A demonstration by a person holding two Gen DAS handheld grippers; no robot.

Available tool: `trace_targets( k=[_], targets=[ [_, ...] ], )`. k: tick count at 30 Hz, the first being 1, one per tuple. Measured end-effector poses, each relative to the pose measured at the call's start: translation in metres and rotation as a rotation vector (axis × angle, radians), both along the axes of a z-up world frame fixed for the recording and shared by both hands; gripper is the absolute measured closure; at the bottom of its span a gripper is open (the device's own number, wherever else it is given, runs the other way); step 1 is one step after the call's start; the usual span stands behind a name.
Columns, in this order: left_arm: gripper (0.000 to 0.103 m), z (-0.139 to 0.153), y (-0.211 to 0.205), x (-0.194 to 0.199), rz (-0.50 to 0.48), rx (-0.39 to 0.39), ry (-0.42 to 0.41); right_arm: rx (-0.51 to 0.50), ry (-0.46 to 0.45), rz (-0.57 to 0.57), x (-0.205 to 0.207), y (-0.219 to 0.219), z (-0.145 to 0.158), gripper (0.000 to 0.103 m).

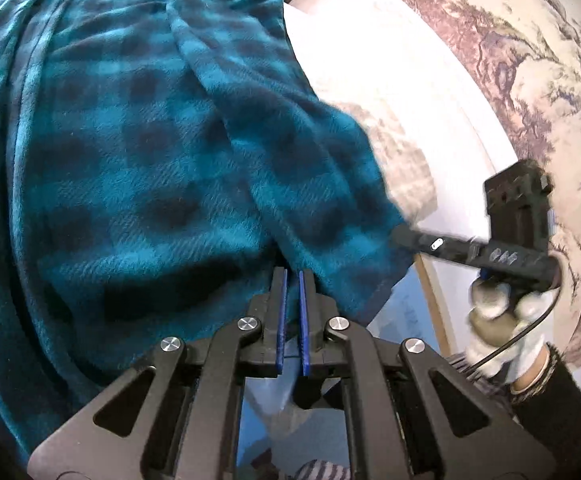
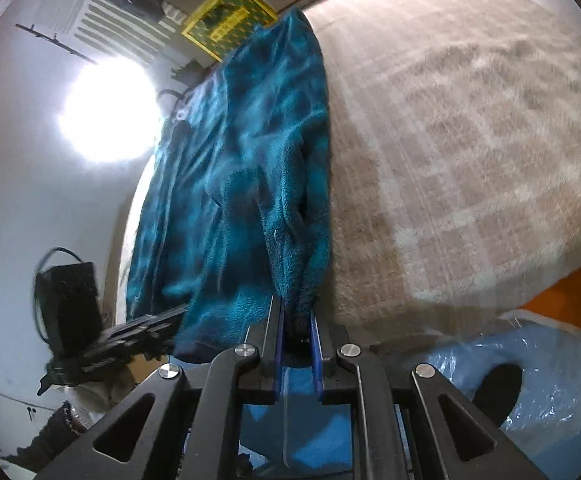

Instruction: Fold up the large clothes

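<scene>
A large teal and dark plaid fleece garment (image 1: 138, 152) fills the left and middle of the left wrist view. My left gripper (image 1: 293, 274) is shut on a fold at its near edge. My right gripper (image 1: 400, 234), held by a gloved hand (image 1: 498, 308), bites the garment's right corner. In the right wrist view the garment (image 2: 242, 184) stretches away from my right gripper (image 2: 296, 308), which is shut on a bunched bit of it. My left gripper (image 2: 178, 312) reaches into the cloth's lower left edge.
A beige checked blanket (image 2: 470, 140) lies to the right of the garment. A cloth with an ink landscape print (image 1: 530, 80) covers the surface on the far side. A blue plastic bag (image 2: 510, 360) sits below. A bright lamp (image 2: 106, 112) glares at the left.
</scene>
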State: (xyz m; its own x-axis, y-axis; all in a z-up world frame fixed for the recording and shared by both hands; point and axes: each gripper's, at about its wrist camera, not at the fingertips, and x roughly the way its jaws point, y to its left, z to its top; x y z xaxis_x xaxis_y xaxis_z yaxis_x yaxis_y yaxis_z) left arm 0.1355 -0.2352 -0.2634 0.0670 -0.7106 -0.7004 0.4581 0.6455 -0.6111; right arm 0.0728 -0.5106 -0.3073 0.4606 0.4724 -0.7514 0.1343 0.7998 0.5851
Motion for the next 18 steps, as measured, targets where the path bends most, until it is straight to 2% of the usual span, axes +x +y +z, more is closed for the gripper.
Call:
trace_targets(
  k=[2, 4, 7, 10, 12, 13, 14, 16, 18],
  targets=[
    [0.085, -0.002, -0.001, 0.005, 0.016, -0.025, 0.044, -0.002, 0.042, -0.008, 0.0, 0.001, -0.012, 0.094],
    [0.079, -0.002, 0.001, 0.003, 0.021, -0.032, 0.043, -0.001, 0.06, -0.01, 0.001, -0.002, -0.017, 0.094],
    [0.079, 0.0, 0.003, -0.001, 0.029, -0.007, 0.002, 0.007, 0.046, -0.006, 0.003, -0.004, -0.017, 0.094],
    [0.071, -0.005, 0.0, 0.005, 0.06, -0.015, 0.032, 0.02, 0.045, -0.01, 0.003, -0.004, -0.019, 0.094],
    [0.071, -0.012, -0.008, 0.012, 0.071, -0.023, 0.048, 0.021, 0.046, -0.012, 0.001, -0.006, -0.02, 0.094],
    [0.086, -0.016, -0.013, 0.012, 0.052, 0.0, 0.035, 0.023, 0.045, -0.012, 0.001, -0.006, -0.019, 0.094],
    [0.098, -0.02, -0.019, 0.01, 0.032, 0.065, 0.014, 0.025, 0.04, -0.013, -0.001, -0.007, -0.018, 0.094],
    [0.098, -0.018, -0.021, 0.003, 0.02, 0.096, -0.025, 0.033, 0.024, -0.011, -0.004, -0.009, -0.014, 0.094],
    [0.098, -0.009, -0.018, -0.004, 0.017, 0.094, -0.049, 0.012, 0.008, -0.005, -0.008, -0.006, -0.009, 0.094]
  ],
)
